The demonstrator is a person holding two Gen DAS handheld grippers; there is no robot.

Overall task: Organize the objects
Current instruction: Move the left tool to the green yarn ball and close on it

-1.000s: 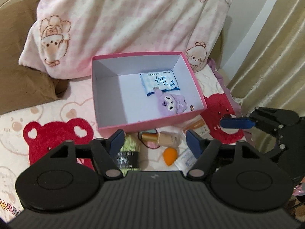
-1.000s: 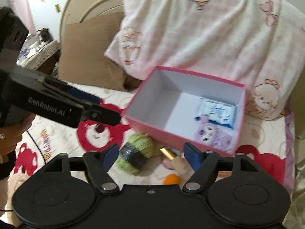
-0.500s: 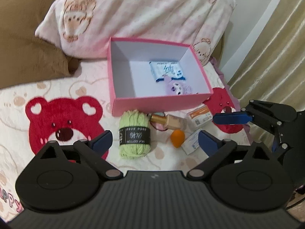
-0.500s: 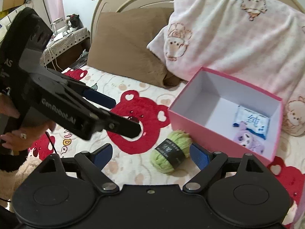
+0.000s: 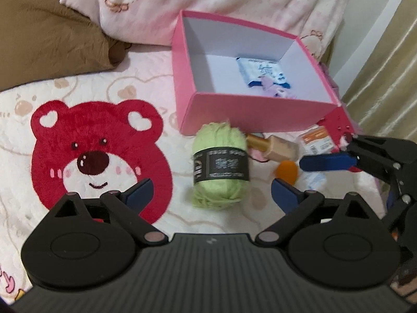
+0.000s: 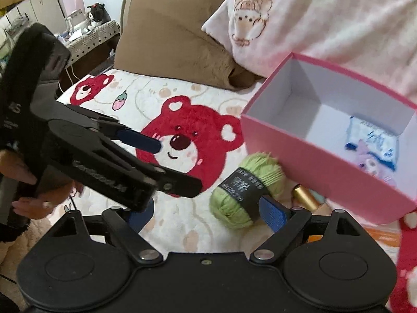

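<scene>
We hold both grippers released: the left gripper (image 5: 209, 191) has just spread its fingers, the green yarn ball (image 5: 221, 165) lying between them untouched on the bed, just before the pink box (image 5: 250, 116); the right gripper (image 6: 208, 212) grips nothing.

Ahead of the left gripper (image 5: 211, 190), the yarn ball (image 5: 221, 164) is laid on the bedspread (image 5: 86, 91), just before the open box (image 5: 250, 114). A packet (image 5: 263, 71) and a plush (image 5: 273, 88) are seen inside it. The bottle (image 5: 273, 147) is placed right of the yarn, pillows (image 5: 234, 2) behind.
</scene>
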